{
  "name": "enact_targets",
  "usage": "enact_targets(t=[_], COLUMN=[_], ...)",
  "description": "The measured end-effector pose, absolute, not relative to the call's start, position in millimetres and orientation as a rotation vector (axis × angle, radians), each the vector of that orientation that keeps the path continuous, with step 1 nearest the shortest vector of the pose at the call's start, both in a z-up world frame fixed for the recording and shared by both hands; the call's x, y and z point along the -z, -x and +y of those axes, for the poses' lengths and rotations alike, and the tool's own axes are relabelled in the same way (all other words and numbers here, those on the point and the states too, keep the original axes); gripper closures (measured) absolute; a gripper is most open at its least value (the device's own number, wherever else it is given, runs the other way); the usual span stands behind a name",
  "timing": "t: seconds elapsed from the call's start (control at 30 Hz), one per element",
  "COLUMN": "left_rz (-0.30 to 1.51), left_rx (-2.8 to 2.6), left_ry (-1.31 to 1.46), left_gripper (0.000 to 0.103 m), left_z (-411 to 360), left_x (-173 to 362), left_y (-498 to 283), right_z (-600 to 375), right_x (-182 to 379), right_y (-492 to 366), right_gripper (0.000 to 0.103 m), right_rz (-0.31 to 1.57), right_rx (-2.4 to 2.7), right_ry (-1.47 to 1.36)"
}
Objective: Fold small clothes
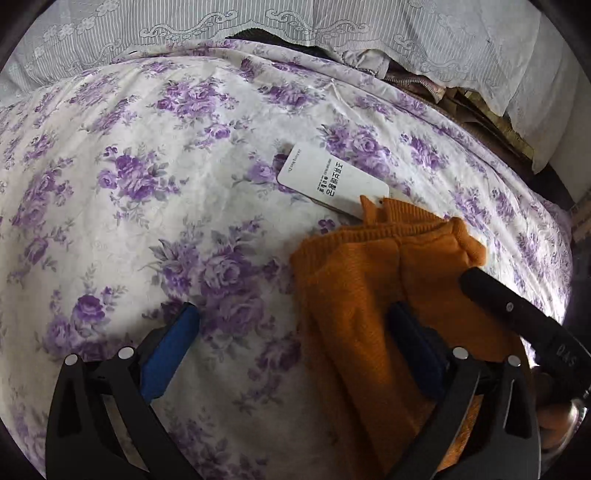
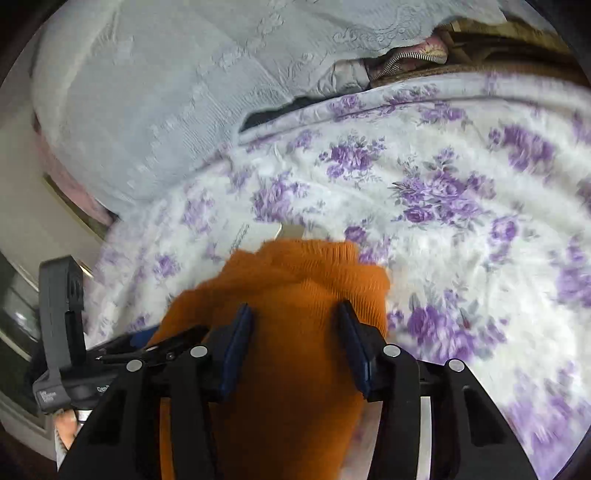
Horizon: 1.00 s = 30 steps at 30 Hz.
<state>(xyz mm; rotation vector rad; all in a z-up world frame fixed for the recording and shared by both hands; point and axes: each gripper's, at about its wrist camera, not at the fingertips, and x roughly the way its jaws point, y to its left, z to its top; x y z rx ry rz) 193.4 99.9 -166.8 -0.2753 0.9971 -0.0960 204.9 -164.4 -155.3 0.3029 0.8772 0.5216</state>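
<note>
A small orange knit garment (image 1: 369,291) lies bunched on a white bedspread with purple flowers (image 1: 155,192). A white paper tag (image 1: 332,181) lies at its far end. My left gripper (image 1: 295,325) is open; its right finger rests on the garment and its left finger is over bare bedspread. In the right wrist view the orange garment (image 2: 295,354) fills the gap between the blue pads (image 2: 236,343) of my right gripper (image 2: 295,325), whose jaws stand part open around it. The right gripper's body also shows in the left wrist view (image 1: 517,314).
A pale lace-edged cover (image 1: 258,22) runs along the far side of the bed. Folded fabrics and a brown edge (image 1: 417,81) lie at the far right. The left gripper's body (image 2: 62,314) shows at the lower left of the right wrist view.
</note>
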Motion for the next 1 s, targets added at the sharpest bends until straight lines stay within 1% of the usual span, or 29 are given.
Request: enact_targets(t=[0.13,0.2,0.37,0.47,0.53,0.57,0.6,0.63,0.67,0.77,1.0], left_rz=[0.977,0.977,0.902,0.898,0.923,0.925,0.921,0.920,0.916,0.896,0.794], left_rx=[0.084,0.083,0.057,0.107,0.091,0.076,0.058,0.050,0.046,0.036,-0.055], left_ry=[0.256,0.272,0.257,0.228,0.151,0.129,0.138,0.164,0.190,0.214,0.060], left_gripper=[0.004,0.004,0.005,0.005,0.004,0.004,0.004,0.004,0.004,0.004,0.005], left_z=[96,101,105,96,83,79,78,82,85,89,69], left_x=[166,164,136,130,138,143,149,154,157,159,139], left_y=[-192,-190,-165,-149,-140,-137,-135,-132,-130,-124,-101], right_z=[-174,-182,-197,-202,-199,-193,-189,-188,-190,-195,-199], right_x=[152,144,122,115,121,132,142,149,151,151,150], right_y=[-196,-181,-134,-103,-91,-89,-90,-92,-94,-98,-95], right_gripper=[0.056,0.054,0.053,0.053,0.053,0.053,0.048,0.046,0.044,0.042,0.042], right_rz=[0.845,0.805,0.724,0.709,0.741,0.810,0.862,0.892,0.902,0.908,0.902], right_rx=[-0.532,-0.513,-0.495,-0.502,-0.515,-0.508,-0.502,-0.505,-0.514,-0.534,-0.542], right_ry=[-0.352,-0.354,-0.278,-0.231,-0.210,-0.175,-0.160,-0.170,-0.190,-0.227,-0.243])
